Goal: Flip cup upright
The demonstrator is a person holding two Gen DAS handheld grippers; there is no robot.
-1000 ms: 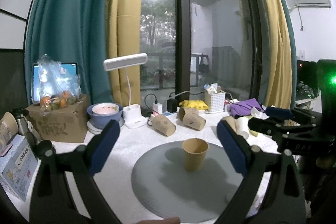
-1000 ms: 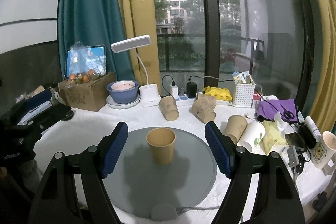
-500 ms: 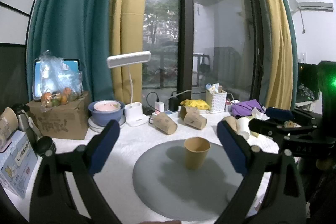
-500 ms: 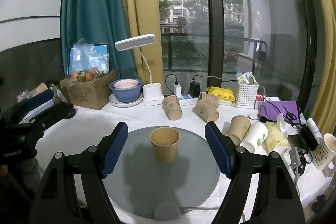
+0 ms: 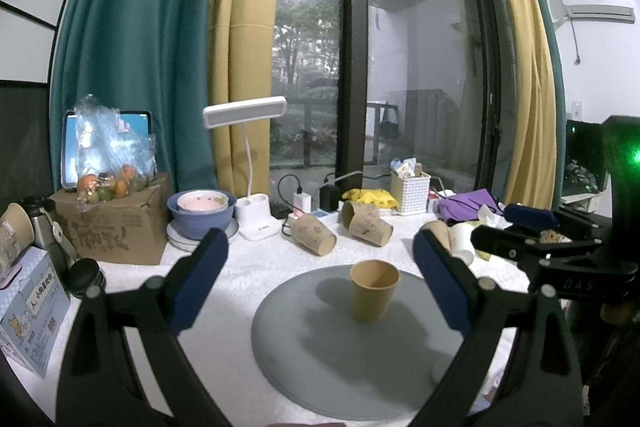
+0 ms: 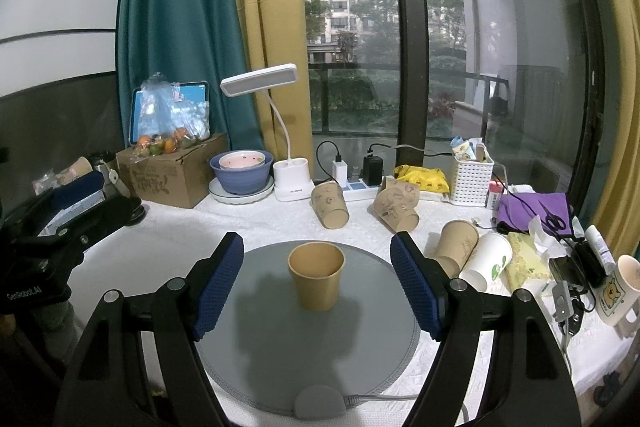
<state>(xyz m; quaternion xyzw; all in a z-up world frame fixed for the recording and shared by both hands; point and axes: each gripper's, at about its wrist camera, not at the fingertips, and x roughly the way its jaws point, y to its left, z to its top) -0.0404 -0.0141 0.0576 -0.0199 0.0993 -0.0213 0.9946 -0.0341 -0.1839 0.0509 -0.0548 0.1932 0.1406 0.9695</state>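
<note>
A plain brown paper cup (image 6: 317, 276) stands upright, mouth up, on the round grey mat (image 6: 280, 355). It also shows in the left wrist view (image 5: 373, 291) on the mat (image 5: 320, 347). My right gripper (image 6: 318, 287) is open and empty, its blue pads apart on either side of the cup, a little short of it. My left gripper (image 5: 320, 281) is open and empty, held back from the cup and to its left. The right gripper shows at the right edge of the left wrist view (image 5: 532, 239).
Several printed paper cups lie on their sides behind the mat (image 6: 330, 205) (image 6: 396, 207) (image 6: 456, 247). A white cup (image 6: 486, 263), a white desk lamp (image 6: 290, 179), a blue bowl (image 6: 241, 173), a cardboard box (image 6: 172, 175), a white basket (image 6: 472, 175) and a mug (image 6: 618, 291) crowd the table.
Both grippers have risen and pulled back slightly, so the table sits lower in both views. The cup has stayed upright on the mat.
</note>
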